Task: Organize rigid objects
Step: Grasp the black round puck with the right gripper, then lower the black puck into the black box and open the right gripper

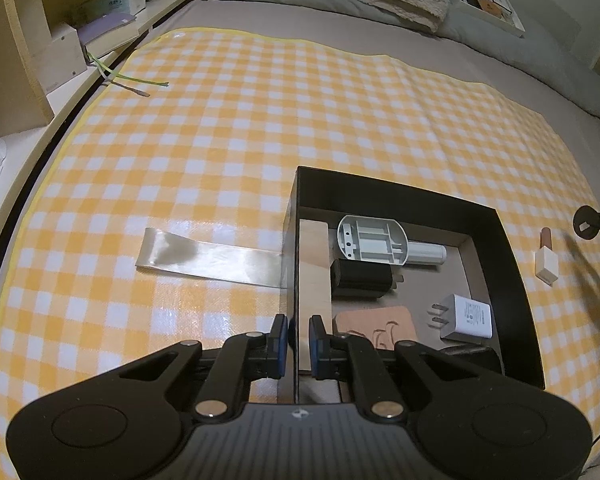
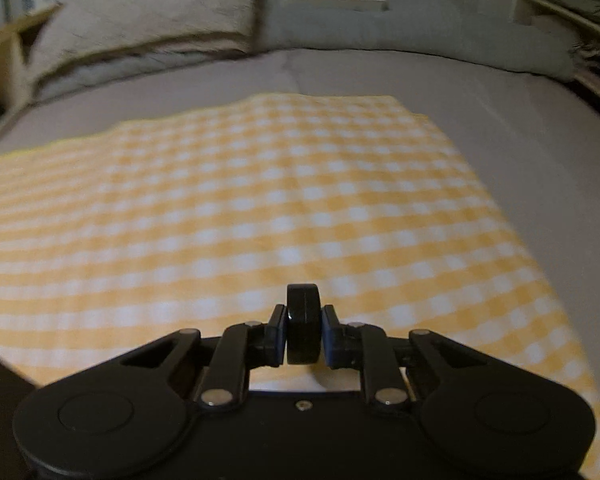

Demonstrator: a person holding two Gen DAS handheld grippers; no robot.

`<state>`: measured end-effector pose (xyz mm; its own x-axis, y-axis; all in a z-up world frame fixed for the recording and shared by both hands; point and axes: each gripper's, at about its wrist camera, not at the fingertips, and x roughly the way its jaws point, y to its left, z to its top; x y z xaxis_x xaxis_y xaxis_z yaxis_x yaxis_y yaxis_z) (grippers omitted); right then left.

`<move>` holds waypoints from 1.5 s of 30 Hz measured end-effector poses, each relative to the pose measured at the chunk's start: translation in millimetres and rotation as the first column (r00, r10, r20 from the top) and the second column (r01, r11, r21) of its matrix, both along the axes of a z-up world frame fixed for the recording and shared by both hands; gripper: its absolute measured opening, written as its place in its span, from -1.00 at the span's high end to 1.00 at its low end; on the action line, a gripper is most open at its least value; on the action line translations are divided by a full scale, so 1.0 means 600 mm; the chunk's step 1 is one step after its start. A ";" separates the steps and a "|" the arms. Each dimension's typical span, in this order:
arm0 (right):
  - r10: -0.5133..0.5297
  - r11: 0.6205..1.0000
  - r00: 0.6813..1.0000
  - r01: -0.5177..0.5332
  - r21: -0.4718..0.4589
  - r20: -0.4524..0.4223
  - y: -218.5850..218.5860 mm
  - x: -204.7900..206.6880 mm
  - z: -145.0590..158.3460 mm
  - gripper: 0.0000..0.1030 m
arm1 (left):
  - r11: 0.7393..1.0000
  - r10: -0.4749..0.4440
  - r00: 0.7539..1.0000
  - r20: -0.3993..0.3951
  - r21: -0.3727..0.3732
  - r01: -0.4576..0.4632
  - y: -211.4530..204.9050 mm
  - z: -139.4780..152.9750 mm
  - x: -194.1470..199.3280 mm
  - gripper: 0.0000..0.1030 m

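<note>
Left wrist view: left hand-held gripper [image 1: 298, 338] at bottom centre, jaws narrow and clamped on the near-left wall of the black box [image 1: 516, 280], likely to steady it on the soft bed while items go in. Box sits lower right of centre on the yellow checked cloth [image 1: 220, 140]. Inside: wooden slat [image 1: 314, 264] along the left wall, grey plastic part [image 1: 374, 244] at the top, black cylinder [image 1: 360, 278] just below it, white plug adapter [image 1: 466, 316] lower right, tan carved tile [image 1: 376, 326] at the bottom. Outside the box, at right edge, a small brown-and-white stick [image 1: 545, 260] lies on the cloth, not yet packed. A strip of clear tape [image 1: 208, 258] lies left of the box, its end touching the wall. At far right edge, a black disc [image 1: 586, 221] held in the other tool's tips, above the cloth, apart from the box. Right wrist view: blurred. Right hand-held gripper [image 2: 304, 332] at bottom centre, pads pressed on the flat faces of that black disc [image 2: 304, 322], disc standing on edge between them; a face grip suits a thin round piece. Only cloth and grey bed [image 2: 520, 140] ahead; box not in view here. Judgement: disc is picked up, next headed for the box.
</note>
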<state>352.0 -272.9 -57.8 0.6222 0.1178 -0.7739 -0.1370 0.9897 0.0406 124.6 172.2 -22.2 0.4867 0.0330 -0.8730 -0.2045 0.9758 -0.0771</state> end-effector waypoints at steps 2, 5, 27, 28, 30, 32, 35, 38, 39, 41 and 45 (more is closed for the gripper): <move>0.054 0.998 0.998 -0.055 0.031 0.015 0.018 -0.015 0.017 0.64 | 1.000 0.006 1.000 0.000 -0.002 -0.006 0.000 0.000 0.000 0.79; 0.137 0.985 0.989 -0.142 0.097 0.049 0.050 -0.042 0.049 0.64 | 1.000 0.010 1.000 0.000 -0.002 -0.010 -0.001 0.001 0.000 0.78; 0.541 0.837 0.835 -0.524 0.161 -0.100 0.314 -0.156 0.058 0.64 | 1.000 0.007 1.000 0.000 -0.007 -0.007 0.001 0.002 0.001 0.78; 0.542 0.838 0.833 -0.526 0.147 -0.110 0.323 -0.152 0.052 0.64 | 1.000 0.006 1.000 0.000 -0.006 -0.006 0.001 0.002 0.001 0.78; 0.546 0.837 0.829 -0.536 0.106 -0.122 0.339 -0.152 0.042 0.64 | 1.000 0.007 1.000 0.001 -0.006 -0.007 0.000 0.002 0.001 0.78; 0.553 0.833 0.824 -0.550 0.061 -0.124 0.350 -0.156 0.036 0.64 | 1.000 0.009 1.000 0.000 -0.009 -0.009 0.000 0.002 0.001 0.78; 0.554 0.829 0.822 -0.559 -0.001 -0.131 0.366 -0.160 0.030 0.64 | 1.000 0.010 1.000 -0.001 -0.011 -0.010 -0.002 0.002 0.001 0.78; 0.549 0.830 0.825 -0.557 -0.027 -0.136 0.375 -0.163 0.027 0.53 | 1.000 0.010 1.000 -0.001 -0.011 -0.010 -0.003 0.002 0.001 0.78; 0.551 0.828 0.824 -0.559 -0.035 -0.133 0.377 -0.165 0.028 0.43 | 1.000 0.009 1.000 0.000 -0.011 -0.010 -0.002 0.002 0.001 0.78; 0.563 0.818 0.819 -0.572 -0.067 -0.113 0.381 -0.172 0.032 0.40 | 1.000 0.009 1.000 0.001 -0.012 -0.009 -0.003 0.003 0.001 0.78; 0.576 0.811 0.811 -0.583 -0.055 -0.104 0.381 -0.174 0.040 0.40 | 1.000 0.010 1.000 0.001 -0.011 -0.010 -0.005 0.003 0.000 0.78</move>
<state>247.3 -44.5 -34.1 0.3952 0.3725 -0.8397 -0.6857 0.7279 0.0002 124.6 169.4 -20.2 0.4876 0.0283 -0.8726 -0.2142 0.9728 -0.0881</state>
